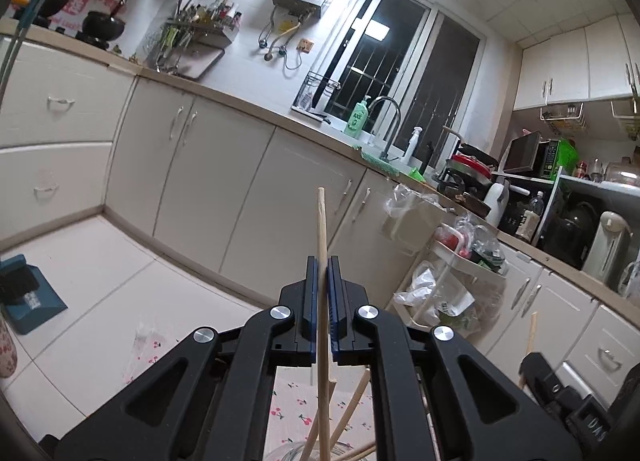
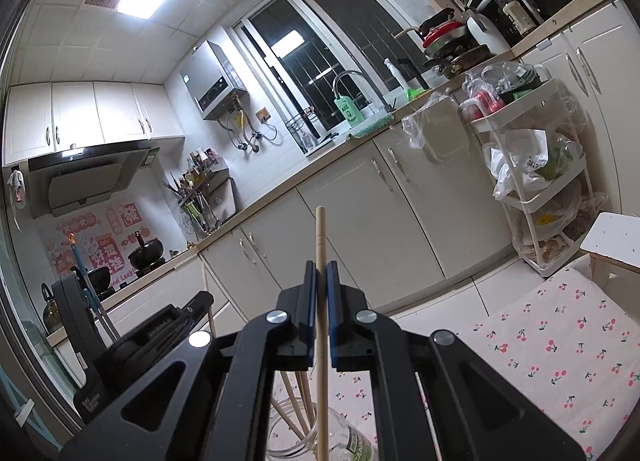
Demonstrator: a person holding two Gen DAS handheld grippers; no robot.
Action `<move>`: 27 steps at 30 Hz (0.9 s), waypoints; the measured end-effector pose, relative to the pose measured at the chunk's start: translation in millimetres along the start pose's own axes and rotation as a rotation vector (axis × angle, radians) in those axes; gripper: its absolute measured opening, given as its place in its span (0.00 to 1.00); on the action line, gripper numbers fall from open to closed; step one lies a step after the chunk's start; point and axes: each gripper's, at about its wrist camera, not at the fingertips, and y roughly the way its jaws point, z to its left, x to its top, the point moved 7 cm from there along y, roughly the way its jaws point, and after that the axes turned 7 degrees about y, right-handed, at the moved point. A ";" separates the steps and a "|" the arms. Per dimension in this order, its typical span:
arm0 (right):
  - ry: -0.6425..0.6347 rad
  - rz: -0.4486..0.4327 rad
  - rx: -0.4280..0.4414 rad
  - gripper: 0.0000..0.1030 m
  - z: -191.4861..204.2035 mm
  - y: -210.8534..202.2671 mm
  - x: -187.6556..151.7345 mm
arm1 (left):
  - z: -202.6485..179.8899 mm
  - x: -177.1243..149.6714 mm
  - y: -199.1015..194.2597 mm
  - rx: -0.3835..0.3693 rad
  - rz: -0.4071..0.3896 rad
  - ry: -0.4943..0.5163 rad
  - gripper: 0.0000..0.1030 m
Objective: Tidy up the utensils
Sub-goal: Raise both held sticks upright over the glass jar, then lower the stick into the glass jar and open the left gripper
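Note:
My left gripper [image 1: 322,261] is shut on a wooden chopstick [image 1: 321,221] that stands nearly upright, its lower end reaching down toward a glass jar [image 1: 296,454] at the bottom edge. Other chopsticks [image 1: 354,401] lean in that jar. My right gripper [image 2: 321,266] is shut on another upright chopstick [image 2: 320,237], whose lower end runs down in front of the clear glass jar [image 2: 304,433] holding several chopsticks [image 2: 294,405]. The jar stands on a cherry-print cloth [image 2: 552,345]. The left gripper's body [image 2: 140,345] shows at the lower left of the right wrist view.
Beige kitchen cabinets [image 1: 224,181] and a counter with a sink tap [image 1: 390,125] run behind. A white cart with plastic bags [image 2: 536,165] stands at the right. A small white stool [image 2: 616,241] is beside the cloth. A blue dustpan [image 1: 28,301] lies on the floor.

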 end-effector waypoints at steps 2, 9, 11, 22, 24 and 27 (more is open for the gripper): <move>-0.003 -0.006 0.003 0.06 1.4 1.3 0.3 | -2.3 -4.2 2.4 0.015 -0.007 0.008 0.04; -0.002 -0.011 0.007 0.06 2.1 3.9 0.9 | -2.0 -20.8 3.3 0.070 -0.020 0.041 0.04; 0.000 -0.013 0.006 0.06 1.7 4.2 1.6 | -3.8 -25.6 0.7 0.074 -0.016 0.056 0.04; 0.007 -0.065 0.019 0.06 8.8 0.4 17.2 | -15.9 -48.9 -28.5 0.050 0.052 0.145 0.05; 0.013 -0.074 0.032 0.06 12.1 2.0 17.7 | -14.7 -52.2 -36.5 0.051 0.067 0.172 0.05; 0.014 -0.103 0.052 0.06 21.6 7.6 16.7 | -11.8 -57.5 -44.7 0.033 0.108 0.228 0.06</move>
